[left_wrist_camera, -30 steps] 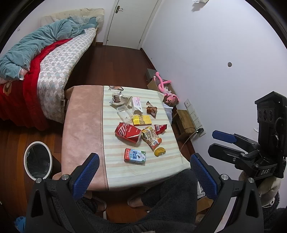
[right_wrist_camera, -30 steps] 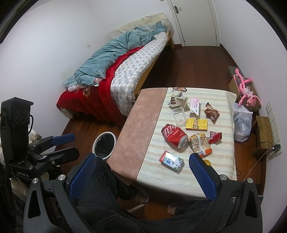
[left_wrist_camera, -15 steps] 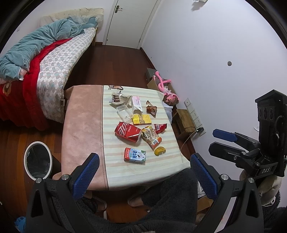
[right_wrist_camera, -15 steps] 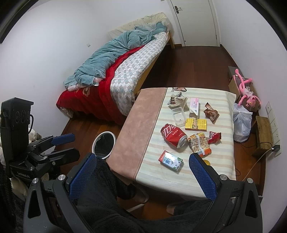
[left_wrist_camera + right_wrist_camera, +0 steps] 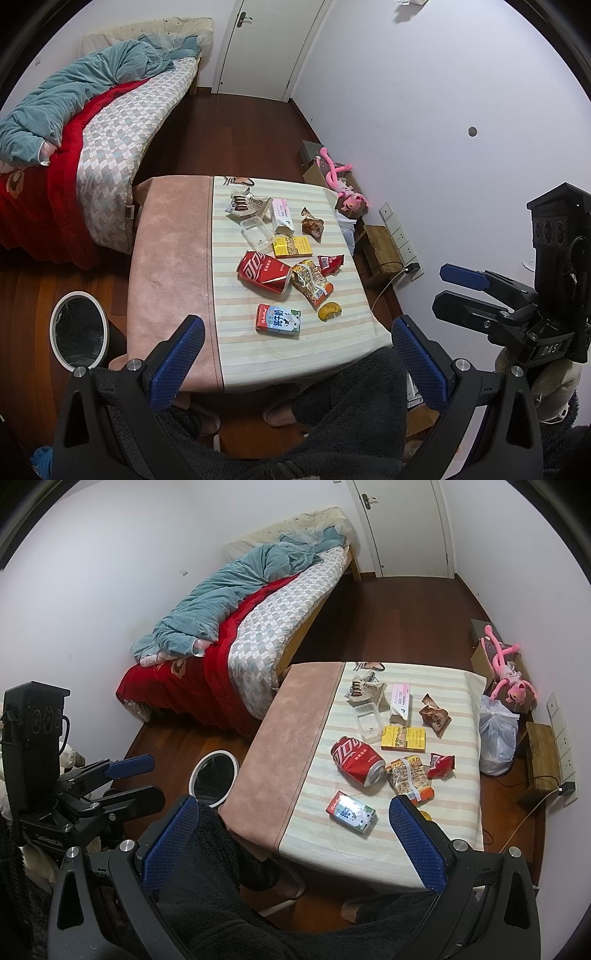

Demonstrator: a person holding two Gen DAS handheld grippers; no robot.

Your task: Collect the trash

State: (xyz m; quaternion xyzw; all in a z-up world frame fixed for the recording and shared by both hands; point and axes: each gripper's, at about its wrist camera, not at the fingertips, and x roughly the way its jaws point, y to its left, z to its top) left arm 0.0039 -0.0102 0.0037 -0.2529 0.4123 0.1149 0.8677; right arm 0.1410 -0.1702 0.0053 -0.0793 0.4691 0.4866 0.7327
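Trash lies on a low table (image 5: 170,258) (image 5: 291,734) with a striped cloth: a crushed red can (image 5: 264,271) (image 5: 356,760), a small milk carton (image 5: 279,319) (image 5: 351,811), a yellow box (image 5: 291,246) (image 5: 403,738), snack wrappers (image 5: 312,284) (image 5: 408,775), a clear plastic tray (image 5: 255,230) and an orange peel (image 5: 330,310). A white-rimmed bin (image 5: 77,330) (image 5: 214,773) stands on the floor left of the table. My left gripper (image 5: 293,362) is open, held high before the table's near edge. My right gripper (image 5: 291,843) is open too, empty.
A bed (image 5: 96,129) with a teal quilt lies to the left, a closed door (image 5: 266,44) at the back. A pink plush toy (image 5: 341,184), a white plastic bag (image 5: 496,734) and a wooden stool (image 5: 382,247) sit by the right wall. A person's dark fleece legs (image 5: 351,406) fill the foreground.
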